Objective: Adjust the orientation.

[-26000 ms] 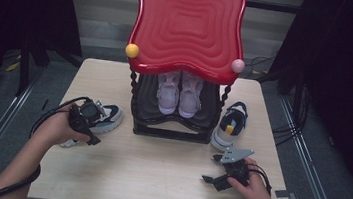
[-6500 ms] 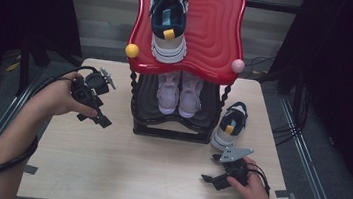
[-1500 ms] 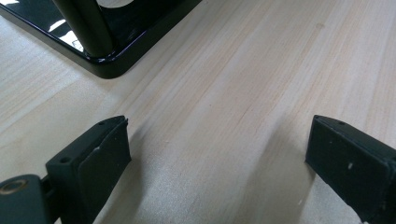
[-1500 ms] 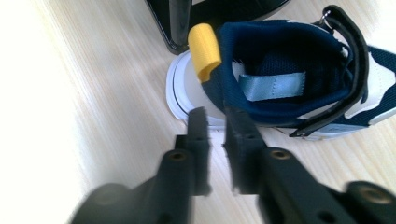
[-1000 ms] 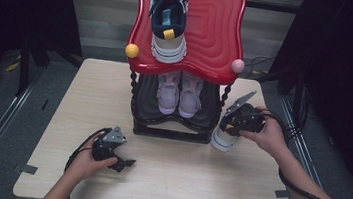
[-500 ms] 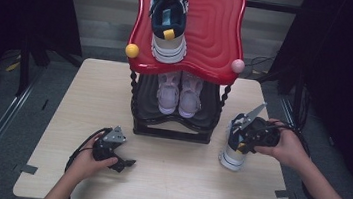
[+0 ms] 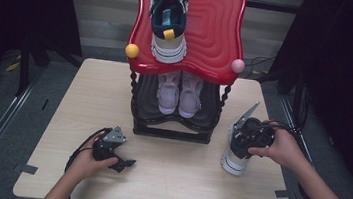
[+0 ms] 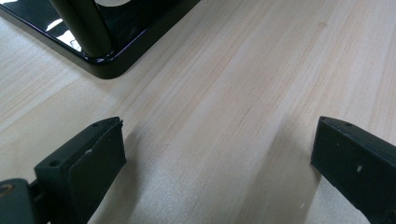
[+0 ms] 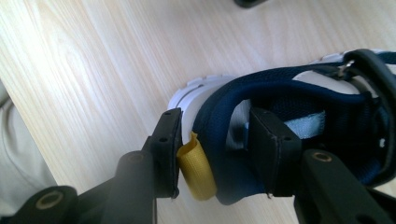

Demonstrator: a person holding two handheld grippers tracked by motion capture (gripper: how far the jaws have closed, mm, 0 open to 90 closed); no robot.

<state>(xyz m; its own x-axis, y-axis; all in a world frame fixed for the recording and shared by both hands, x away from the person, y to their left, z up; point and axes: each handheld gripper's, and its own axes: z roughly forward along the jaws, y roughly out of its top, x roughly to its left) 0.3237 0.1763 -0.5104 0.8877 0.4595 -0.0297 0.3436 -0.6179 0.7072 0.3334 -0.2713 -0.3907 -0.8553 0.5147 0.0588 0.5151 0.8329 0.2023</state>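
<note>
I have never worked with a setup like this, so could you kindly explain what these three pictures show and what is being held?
A person sits at a wooden table with a hand-held two-jaw gripper in each hand. The high view looks down from above. The other two pictures come from cameras riding on the grippers.

On the table stands a black rack with a red top tray. One navy and white shoe lies on the tray, and a pale pair of shoes sits beneath.

The right gripper has its jaws either side of the heel of the matching shoe on the table, by the yellow tab. Its jaws have just been opening. The left gripper rests open, holding nothing.
</note>
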